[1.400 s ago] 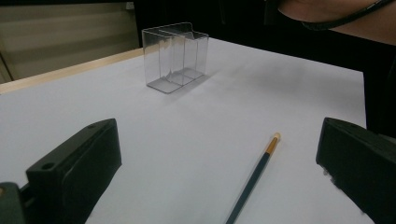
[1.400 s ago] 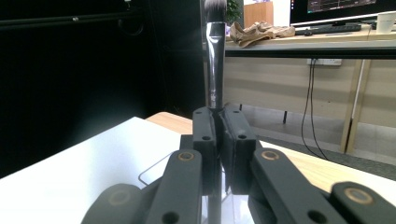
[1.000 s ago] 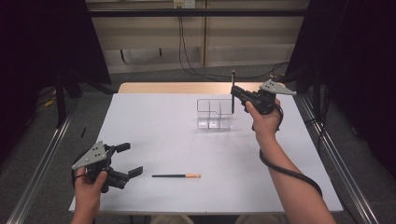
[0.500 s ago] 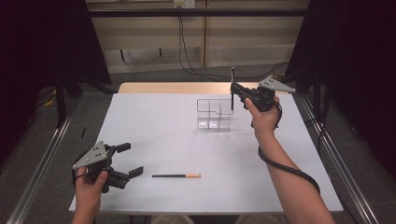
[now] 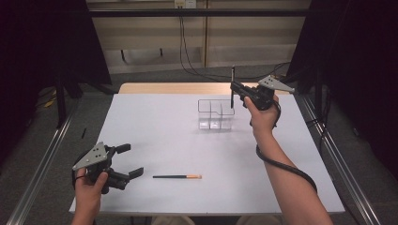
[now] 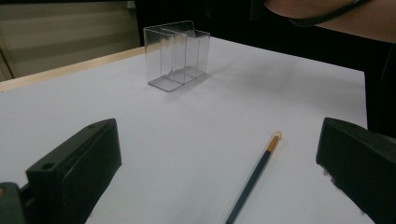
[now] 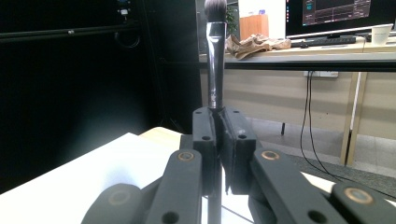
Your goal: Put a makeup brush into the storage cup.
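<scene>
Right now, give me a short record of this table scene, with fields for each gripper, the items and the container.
right gripper: jaws shut on slim dark-handled makeup brush, held upright, bristles up, above the container
container: clear plastic divided organiser box, standing on white table
left gripper: jaws open, holding nothing, near table's front left
loose item: dark pencil with orange end, lying flat to the right of the left gripper

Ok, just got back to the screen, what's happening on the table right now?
The right gripper is shut on a makeup brush, held upright with bristles up, over the clear divided organizer at the far side of the white table; its lower end looks to be at the organizer's right compartment. The left gripper sits open near the front left, beside a pencil lying flat and untouched.
</scene>
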Demonstrator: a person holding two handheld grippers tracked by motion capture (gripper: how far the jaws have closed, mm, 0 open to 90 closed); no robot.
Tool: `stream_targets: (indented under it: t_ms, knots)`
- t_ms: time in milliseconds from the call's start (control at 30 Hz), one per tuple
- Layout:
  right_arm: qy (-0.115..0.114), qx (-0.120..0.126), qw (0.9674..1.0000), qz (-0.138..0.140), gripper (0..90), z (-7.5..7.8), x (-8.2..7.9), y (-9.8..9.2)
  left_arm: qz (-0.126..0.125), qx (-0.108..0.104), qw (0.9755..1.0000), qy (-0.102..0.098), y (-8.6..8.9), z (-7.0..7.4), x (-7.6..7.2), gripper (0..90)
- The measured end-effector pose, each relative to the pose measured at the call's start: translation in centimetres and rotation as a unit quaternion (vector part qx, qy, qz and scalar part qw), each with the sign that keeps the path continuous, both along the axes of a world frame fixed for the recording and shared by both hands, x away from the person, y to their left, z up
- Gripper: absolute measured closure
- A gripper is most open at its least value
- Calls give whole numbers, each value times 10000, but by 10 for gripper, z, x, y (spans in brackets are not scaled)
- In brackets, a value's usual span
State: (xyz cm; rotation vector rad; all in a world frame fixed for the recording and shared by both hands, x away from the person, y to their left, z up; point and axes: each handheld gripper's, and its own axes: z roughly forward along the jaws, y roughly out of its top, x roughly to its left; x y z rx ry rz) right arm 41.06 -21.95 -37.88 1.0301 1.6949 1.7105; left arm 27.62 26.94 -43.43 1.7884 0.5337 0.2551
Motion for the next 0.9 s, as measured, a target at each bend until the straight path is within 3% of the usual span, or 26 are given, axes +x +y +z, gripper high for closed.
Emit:
stream_targets:
  t_ms: [900]
  knots:
    - [-81,-197,9998,19,849,-13,11,11,-3,-1,10000,-12,-1,1,-1,0]
